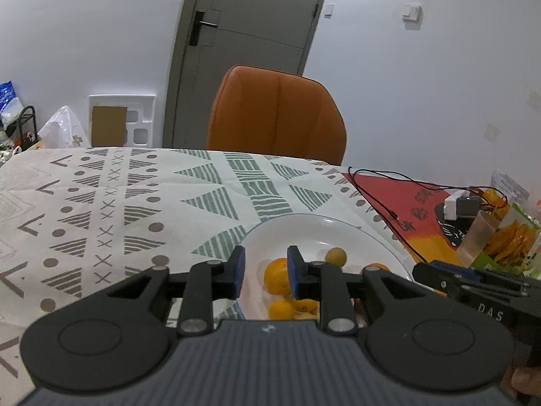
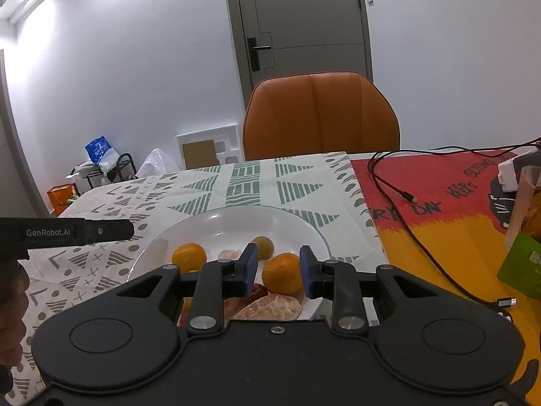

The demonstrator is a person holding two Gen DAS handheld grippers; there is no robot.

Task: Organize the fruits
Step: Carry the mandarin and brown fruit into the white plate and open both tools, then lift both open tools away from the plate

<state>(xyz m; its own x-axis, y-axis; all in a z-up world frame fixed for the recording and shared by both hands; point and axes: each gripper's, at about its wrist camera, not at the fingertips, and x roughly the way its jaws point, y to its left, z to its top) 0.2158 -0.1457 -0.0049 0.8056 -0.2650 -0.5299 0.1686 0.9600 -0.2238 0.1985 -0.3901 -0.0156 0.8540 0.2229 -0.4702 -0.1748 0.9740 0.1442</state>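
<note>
White porcelain was what the fruit had been gathered on: a shallow plate (image 2: 233, 221) was set near the front of the patterned tablecloth (image 1: 111, 199), close enough for both grippers to reach it. In the right wrist view, one orange (image 2: 282, 274) was framed between the blue pads of the right gripper (image 2: 279, 269), whose jaws were held apart and touching nothing; the alignment suggested that this fruit was being lined up for a grasp. A second orange (image 2: 188, 256) lay further left on the plate, and a small yellowish-green fruit (image 2: 263, 246) sat just behind the first. Pale pinkish pieces (image 2: 270, 307), whose kind could not be told, lay at the plate's near edge, partly hidden by the gripper body. The left gripper (image 1: 265, 270) was likewise spread and empty, held over the plate's left side, where an orange (image 1: 275, 275) was seen partly behind its right pad; it appeared to be kept ready rather than committed. A black cable (image 2: 399, 199) and a red and yellow mat (image 2: 439, 216) lay to the right, well apart from the plate, so the reach was judged unobstructed.
</note>
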